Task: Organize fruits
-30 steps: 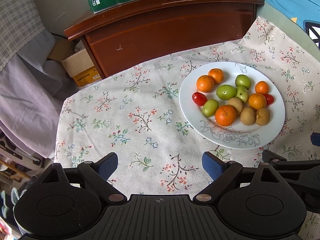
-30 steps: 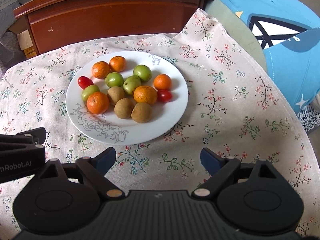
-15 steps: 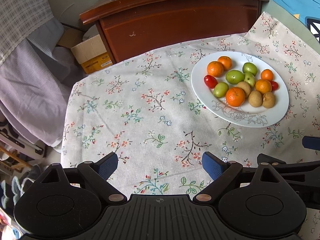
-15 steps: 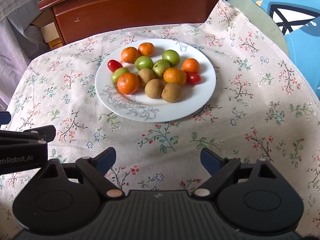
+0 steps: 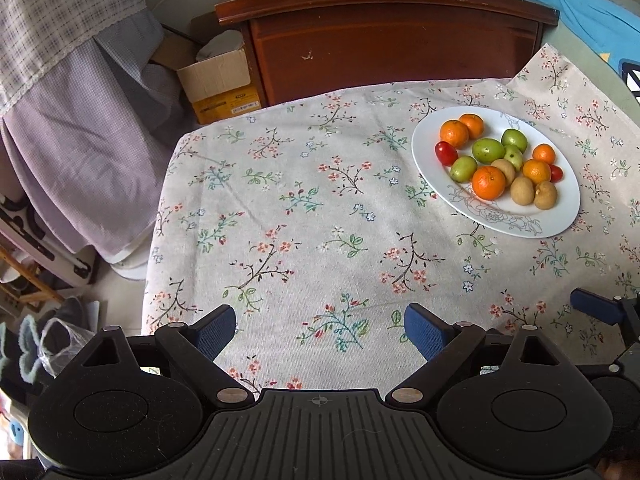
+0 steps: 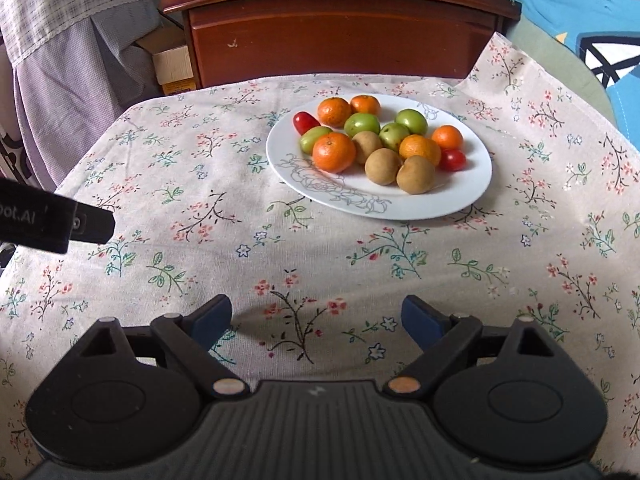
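our left gripper [image 5: 320,326] and right gripper [image 6: 316,318] both gape wide, holding nothing. the round white china plate [image 6: 460,200] of mixed fruits sits at twelve o'clock from the right one. we'd best approach one outer fruit squarely, so neighbours don't roll.
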Demonstrator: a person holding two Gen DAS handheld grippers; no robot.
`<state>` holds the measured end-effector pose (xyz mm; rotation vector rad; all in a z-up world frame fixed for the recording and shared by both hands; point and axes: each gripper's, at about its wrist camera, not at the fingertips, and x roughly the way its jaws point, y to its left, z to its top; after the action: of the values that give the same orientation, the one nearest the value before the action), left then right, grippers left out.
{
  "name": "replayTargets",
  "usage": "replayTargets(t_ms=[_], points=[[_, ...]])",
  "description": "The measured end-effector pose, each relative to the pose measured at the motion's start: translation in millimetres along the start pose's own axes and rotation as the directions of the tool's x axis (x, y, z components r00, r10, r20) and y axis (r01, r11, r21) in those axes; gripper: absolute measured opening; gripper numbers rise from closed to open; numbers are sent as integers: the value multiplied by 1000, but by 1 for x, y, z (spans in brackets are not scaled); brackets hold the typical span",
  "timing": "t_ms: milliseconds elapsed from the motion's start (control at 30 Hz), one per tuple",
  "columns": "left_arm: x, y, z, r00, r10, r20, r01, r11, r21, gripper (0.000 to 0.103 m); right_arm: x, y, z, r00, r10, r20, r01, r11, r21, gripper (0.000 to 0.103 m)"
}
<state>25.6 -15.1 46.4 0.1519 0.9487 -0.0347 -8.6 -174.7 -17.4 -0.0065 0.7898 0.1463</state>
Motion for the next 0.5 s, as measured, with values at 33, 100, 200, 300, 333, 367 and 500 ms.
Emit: replayTargets(t_ms=[33,100,200,300,333,367,500], points=[[-1,1,-1,1000,0,1,0,1000,-2,93,0,3,-3,1000,-3,20,3,1000,0,96],[-2,3,-2,1000,-5,-1,5,1000,-8,93,1,8,-9,999,-10,49,11,1000,-16,100],[-3,5,-3,1000,-10,1,10,1000,-16,93,2,11,-13,996,-23,82,24,1000,-17,102],[-2,6,-2,1000,-6,0,6,1000,-20,93,4,12,-13,995,-30,94,33,999,-23,102],[-2,7,-2,1000,-7,-3,7,1000,-24,93,5,13,-12,995,-30,95,32,999,-26,102],[-1,8,-2,1000,-8,-4,8,1000,-27,93,6,13,-11,995,-27,97,30,999,-31,102],[0,9,-2,1000,2,-6,-2,1000,-30,93,11,11,-7,995,-17,95,20,999,-26,102]])
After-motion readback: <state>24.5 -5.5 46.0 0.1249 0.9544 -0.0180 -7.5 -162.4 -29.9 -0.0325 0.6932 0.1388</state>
